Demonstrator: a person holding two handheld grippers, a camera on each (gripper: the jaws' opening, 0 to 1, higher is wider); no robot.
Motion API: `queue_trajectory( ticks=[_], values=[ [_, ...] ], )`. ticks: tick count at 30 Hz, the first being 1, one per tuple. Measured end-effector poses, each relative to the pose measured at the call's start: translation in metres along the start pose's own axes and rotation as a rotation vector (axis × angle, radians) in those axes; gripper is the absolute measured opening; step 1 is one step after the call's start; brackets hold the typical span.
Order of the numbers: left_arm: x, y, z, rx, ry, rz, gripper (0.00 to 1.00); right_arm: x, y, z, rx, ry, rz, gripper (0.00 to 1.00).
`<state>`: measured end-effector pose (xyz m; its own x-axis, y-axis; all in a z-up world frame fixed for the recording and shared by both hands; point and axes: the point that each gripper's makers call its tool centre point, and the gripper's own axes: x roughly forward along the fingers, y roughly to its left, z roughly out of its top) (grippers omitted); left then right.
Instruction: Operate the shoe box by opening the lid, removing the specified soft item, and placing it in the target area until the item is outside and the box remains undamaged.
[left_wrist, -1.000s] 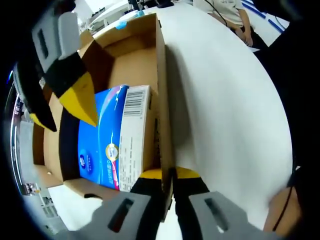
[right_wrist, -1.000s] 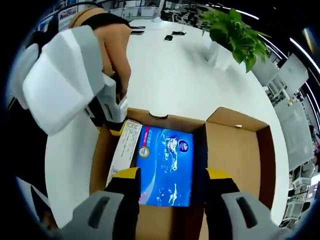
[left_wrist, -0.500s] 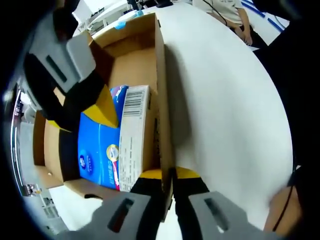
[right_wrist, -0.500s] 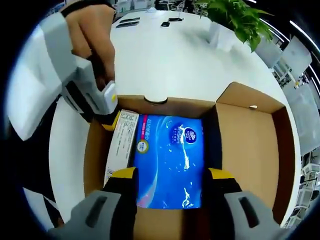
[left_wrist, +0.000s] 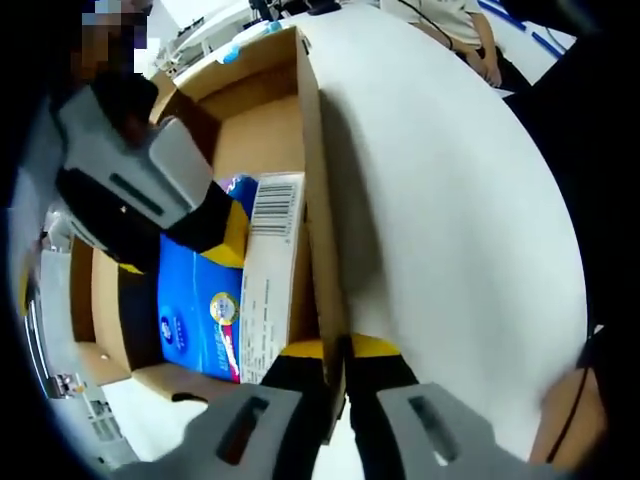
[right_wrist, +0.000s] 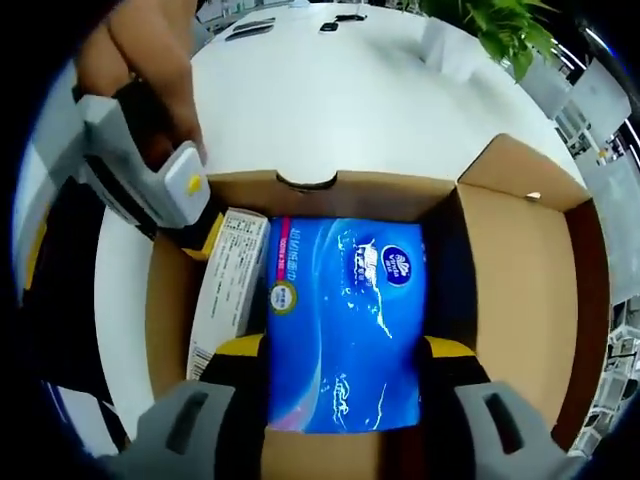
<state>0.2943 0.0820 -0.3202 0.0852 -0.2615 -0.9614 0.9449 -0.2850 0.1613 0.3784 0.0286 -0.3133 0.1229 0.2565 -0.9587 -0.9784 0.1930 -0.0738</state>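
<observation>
Currently:
left gripper (left_wrist: 336, 352): bottom centre of left gripper view, yellow-tipped jaws pinched closed on the box's right side wall.
right gripper (right_wrist: 345, 350): bottom of right gripper view, jaws spread wide, straddling the pack's near end, one tip each side; contact with the pack cannot be told. Also seen in left gripper view (left_wrist: 215, 225), upper left.
tissue pack (right_wrist: 345, 320): one, glossy blue soft plastic, rectangular, white barcode side panel; lying flat inside the box, centre frame.
shoe box (right_wrist: 520, 300): one, brown cardboard, lid open, flap folded out at right.
table (right_wrist: 330, 100): white, smooth, rounded.
plant (right_wrist: 505, 25): one, green leaves, upper right, far.
</observation>
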Motion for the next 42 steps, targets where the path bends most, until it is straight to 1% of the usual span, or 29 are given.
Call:
queue_trajectory(
  ticks=[5,8,17,23,33,39,42],
  values=[
    [0.0,-0.0001,0.0003,-0.001,-0.003,-0.001,0.04,0.0012,0.0024,-0.001,-0.001,0.001,-0.002,0.61],
    [0.0,-0.0003,0.0004,-0.004,-0.003,-0.002,0.04,0.0023,0.0003,-0.0006,0.0,0.001,-0.002,0.62],
    [0.0006,-0.002,0.0009,-0.005,0.005,-0.004,0.04,0.0032,-0.0018,-0.0004,-0.005,0.023,-0.014,0.62],
    [0.0007,-0.0034,0.0016,-0.011,0.005,0.002,0.04,0.0023,-0.0038,0.0,-0.007,-0.008,-0.025,0.62],
    [0.0004,-0.0039,0.0015,-0.016,0.006,0.001,0.04,0.0027,-0.0058,0.0006,-0.008,-0.015,-0.02,0.62],
    [0.0005,-0.0045,0.002,-0.018,0.012,0.003,0.04,0.001,-0.0061,0.0003,-0.008,-0.042,-0.031,0.62],
    [0.0002,-0.0031,0.0014,-0.029,0.009,0.003,0.04,0.0004,-0.0059,-0.0018,-0.01,-0.044,-0.027,0.62]
  ],
)
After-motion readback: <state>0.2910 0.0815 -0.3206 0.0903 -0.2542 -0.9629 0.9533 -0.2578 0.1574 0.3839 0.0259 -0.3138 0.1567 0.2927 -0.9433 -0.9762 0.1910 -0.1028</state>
